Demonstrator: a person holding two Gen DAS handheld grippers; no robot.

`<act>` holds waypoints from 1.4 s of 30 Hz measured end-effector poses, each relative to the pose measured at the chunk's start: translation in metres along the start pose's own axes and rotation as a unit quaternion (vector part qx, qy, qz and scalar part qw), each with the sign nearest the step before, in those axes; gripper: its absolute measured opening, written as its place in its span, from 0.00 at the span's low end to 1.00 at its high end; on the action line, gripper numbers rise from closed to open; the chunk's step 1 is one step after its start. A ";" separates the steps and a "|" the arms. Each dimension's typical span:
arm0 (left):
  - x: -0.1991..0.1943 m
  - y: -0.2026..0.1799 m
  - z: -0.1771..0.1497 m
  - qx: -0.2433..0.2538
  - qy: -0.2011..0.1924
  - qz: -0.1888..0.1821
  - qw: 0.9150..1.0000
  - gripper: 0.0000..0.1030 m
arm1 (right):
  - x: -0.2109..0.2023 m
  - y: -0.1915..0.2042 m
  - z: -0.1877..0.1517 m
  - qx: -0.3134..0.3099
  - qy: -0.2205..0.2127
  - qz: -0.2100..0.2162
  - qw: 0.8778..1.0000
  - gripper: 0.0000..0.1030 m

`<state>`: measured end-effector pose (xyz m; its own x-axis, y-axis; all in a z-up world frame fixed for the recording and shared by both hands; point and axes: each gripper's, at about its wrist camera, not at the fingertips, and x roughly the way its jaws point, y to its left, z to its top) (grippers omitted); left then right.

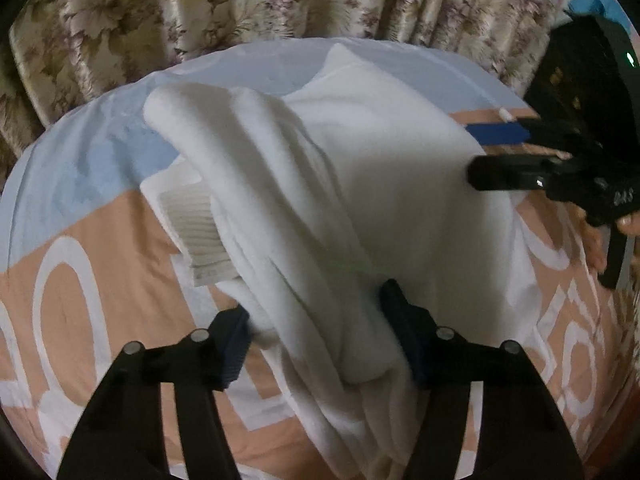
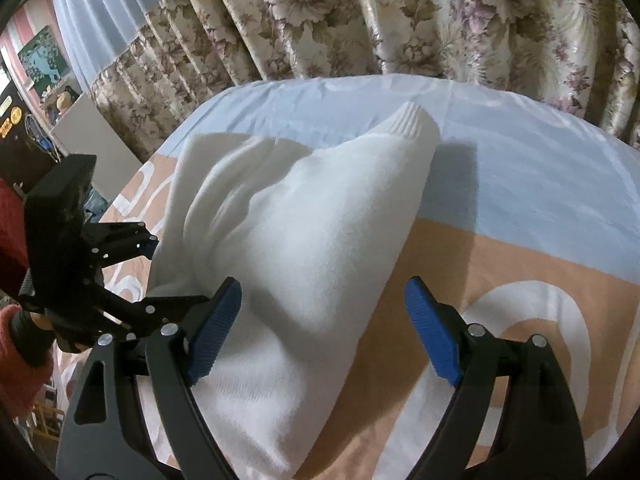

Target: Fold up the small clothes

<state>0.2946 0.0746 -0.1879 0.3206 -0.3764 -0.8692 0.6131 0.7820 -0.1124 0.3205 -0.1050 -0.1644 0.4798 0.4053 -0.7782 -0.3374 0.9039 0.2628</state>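
Note:
A white knit sweater point(image 1: 380, 168) point(image 2: 300, 220) lies partly folded on the bed. In the left wrist view one sleeve with a ribbed cuff point(image 1: 196, 232) is draped across it. My left gripper point(image 1: 320, 332) point(image 2: 168, 272) is shut on a thick bunch of the sweater at its near edge, and cloth fills the gap between the pads. My right gripper point(image 2: 324, 328) point(image 1: 476, 154) stands open at the sweater's right side. Its left pad hovers over the cloth without pinching anything. A ribbed corner point(image 2: 412, 120) points toward the far edge of the bed.
The bed sheet point(image 1: 80, 168) point(image 2: 520, 184) is light blue at the back and peach with white shapes in front. A floral curtain point(image 1: 200, 0) point(image 2: 400, 12) hangs close behind the bed. A red sleeve point(image 2: 16, 340) holds the left gripper.

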 end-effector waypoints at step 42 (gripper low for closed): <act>-0.077 -0.046 0.006 0.006 -0.043 0.059 0.997 0.39 | -0.056 0.076 0.005 -0.190 -0.017 -0.021 0.981 0.42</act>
<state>0.2459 0.0648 -0.1126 0.4522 -0.3236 -0.8312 0.5756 0.8177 -0.0052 0.2722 -0.0579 -0.0978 0.5241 0.3780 -0.7632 -0.5915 0.8062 -0.0069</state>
